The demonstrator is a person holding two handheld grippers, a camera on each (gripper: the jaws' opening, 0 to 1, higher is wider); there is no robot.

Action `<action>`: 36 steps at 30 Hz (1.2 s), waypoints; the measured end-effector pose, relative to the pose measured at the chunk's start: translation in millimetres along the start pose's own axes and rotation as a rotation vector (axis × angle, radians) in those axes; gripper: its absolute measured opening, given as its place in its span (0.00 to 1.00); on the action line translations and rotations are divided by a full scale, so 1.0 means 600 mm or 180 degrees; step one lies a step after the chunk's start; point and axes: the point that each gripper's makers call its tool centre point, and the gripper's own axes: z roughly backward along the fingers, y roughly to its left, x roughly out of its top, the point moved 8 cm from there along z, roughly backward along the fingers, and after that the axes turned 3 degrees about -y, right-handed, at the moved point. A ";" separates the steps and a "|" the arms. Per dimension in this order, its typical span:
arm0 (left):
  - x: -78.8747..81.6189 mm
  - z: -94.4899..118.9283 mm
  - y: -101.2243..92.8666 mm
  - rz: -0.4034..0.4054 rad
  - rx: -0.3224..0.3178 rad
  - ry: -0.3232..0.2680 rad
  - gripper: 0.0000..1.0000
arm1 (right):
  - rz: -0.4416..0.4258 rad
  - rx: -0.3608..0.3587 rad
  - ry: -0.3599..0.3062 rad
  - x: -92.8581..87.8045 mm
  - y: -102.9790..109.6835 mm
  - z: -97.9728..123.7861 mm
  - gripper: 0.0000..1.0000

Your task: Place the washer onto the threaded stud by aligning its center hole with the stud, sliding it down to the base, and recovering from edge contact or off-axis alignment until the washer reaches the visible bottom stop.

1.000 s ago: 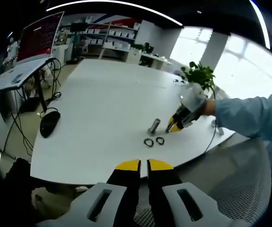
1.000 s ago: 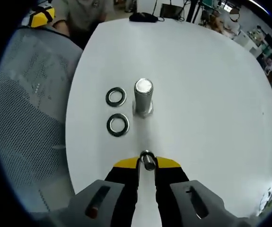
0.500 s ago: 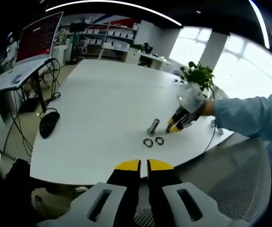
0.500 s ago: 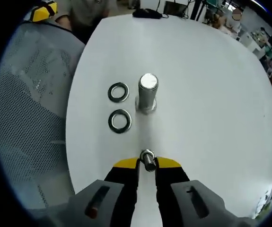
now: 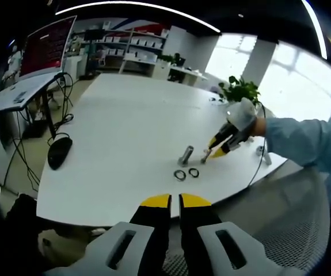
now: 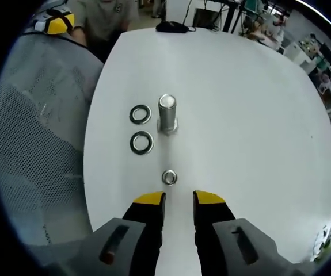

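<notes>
Right gripper (image 6: 179, 198) jaws, previously gripping the washer (image 6: 169, 177), now open; it lies on the desk (image 6: 257, 115) short of the stud (image 6: 167, 112); left gripper (image 5: 174, 200) closed.

An open-plan office or lab workspace; ahead of the left gripper (image 5: 174, 200) stretches a large white table (image 5: 125, 115); off to its left a desk with a monitor (image 5: 47, 43) and trailing cables; beyond, shelving with bins (image 5: 130, 43); to the right, bright windows (image 5: 292, 80) and a potted plant (image 5: 241, 89); a computer mouse (image 5: 60, 150) lies on the table.
</notes>
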 end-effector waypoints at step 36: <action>-0.001 -0.001 -0.001 0.0001 -0.0047 0.0017 0.03 | -0.0644 -0.0290 -0.0003 -0.046 -0.037 -0.026 0.21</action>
